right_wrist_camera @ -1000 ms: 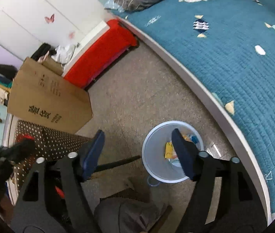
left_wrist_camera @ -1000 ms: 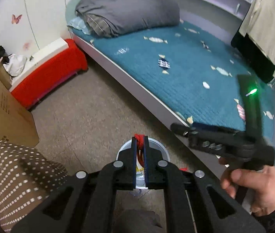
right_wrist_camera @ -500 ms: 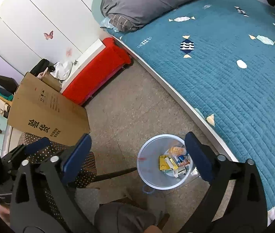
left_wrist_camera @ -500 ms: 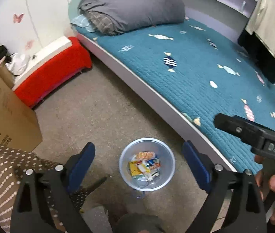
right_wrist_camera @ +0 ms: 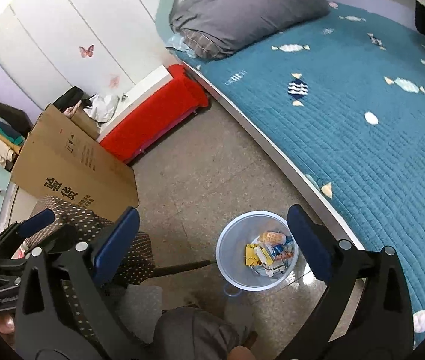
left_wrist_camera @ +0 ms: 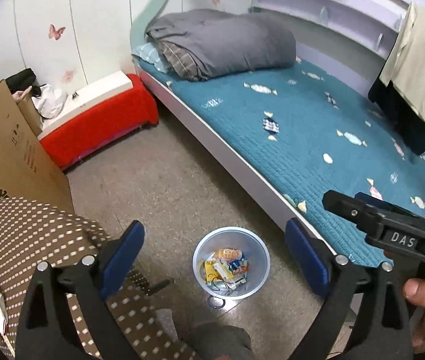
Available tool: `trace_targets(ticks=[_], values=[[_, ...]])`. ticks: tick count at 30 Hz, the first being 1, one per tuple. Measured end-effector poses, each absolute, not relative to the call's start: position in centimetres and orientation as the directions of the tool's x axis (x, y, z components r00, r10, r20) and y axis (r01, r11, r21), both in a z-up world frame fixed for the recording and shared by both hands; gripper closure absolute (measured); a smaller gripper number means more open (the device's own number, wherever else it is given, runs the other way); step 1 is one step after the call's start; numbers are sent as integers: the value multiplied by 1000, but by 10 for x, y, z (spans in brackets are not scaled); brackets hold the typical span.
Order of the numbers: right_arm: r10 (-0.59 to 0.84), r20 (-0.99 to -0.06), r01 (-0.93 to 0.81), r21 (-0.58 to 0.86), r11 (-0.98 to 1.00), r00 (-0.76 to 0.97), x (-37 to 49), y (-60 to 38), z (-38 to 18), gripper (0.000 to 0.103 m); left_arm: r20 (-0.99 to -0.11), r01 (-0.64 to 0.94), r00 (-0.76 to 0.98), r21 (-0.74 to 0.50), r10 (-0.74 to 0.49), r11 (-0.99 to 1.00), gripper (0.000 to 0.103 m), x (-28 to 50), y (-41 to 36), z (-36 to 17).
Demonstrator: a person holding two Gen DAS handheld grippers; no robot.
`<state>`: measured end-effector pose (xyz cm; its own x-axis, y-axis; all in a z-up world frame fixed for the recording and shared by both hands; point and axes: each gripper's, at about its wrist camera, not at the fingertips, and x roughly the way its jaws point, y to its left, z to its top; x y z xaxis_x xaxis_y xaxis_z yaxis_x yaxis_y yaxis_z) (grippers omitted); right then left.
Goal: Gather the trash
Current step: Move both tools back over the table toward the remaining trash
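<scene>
A pale translucent trash bin [left_wrist_camera: 205, 247] stands on the floor beside the bed, with several colourful wrappers [left_wrist_camera: 224, 265] inside. It also shows in the right wrist view [right_wrist_camera: 227, 240], wrappers [right_wrist_camera: 269, 252] inside. My left gripper [left_wrist_camera: 214, 258] is open and empty, high above the bin. My right gripper [right_wrist_camera: 212, 240] is open and empty, also above the bin. The right gripper's body [left_wrist_camera: 392, 225] shows at the right of the left wrist view, held by a hand.
A bed with a teal quilt [left_wrist_camera: 317, 138] and a grey duvet [left_wrist_camera: 224, 42] runs along the right. A red-covered bench [left_wrist_camera: 98, 123], a cardboard box [left_wrist_camera: 5, 156] and a brown dotted chair [left_wrist_camera: 32, 234] stand at the left. My leg [right_wrist_camera: 194, 330] is below.
My left gripper was shut on a red piece of trash over the bin; it opened and the piece is gone from it. Both grippers have risen higher above the bin.
</scene>
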<state>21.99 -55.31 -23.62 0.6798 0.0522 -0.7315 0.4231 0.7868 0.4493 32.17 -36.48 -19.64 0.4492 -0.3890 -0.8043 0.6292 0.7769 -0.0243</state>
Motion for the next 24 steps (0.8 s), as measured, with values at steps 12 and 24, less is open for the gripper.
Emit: trace_targets(ticks=[12, 24], values=[[52, -683, 320, 407, 856, 728, 220, -494, -173, 6, -708, 578, 557, -44, -434, 815, 9, 293, -288, -136], [73, -628, 176, 325, 929, 775, 220, -409, -114, 6, -623, 498, 656, -69, -427, 865, 7, 273, -188, -96]])
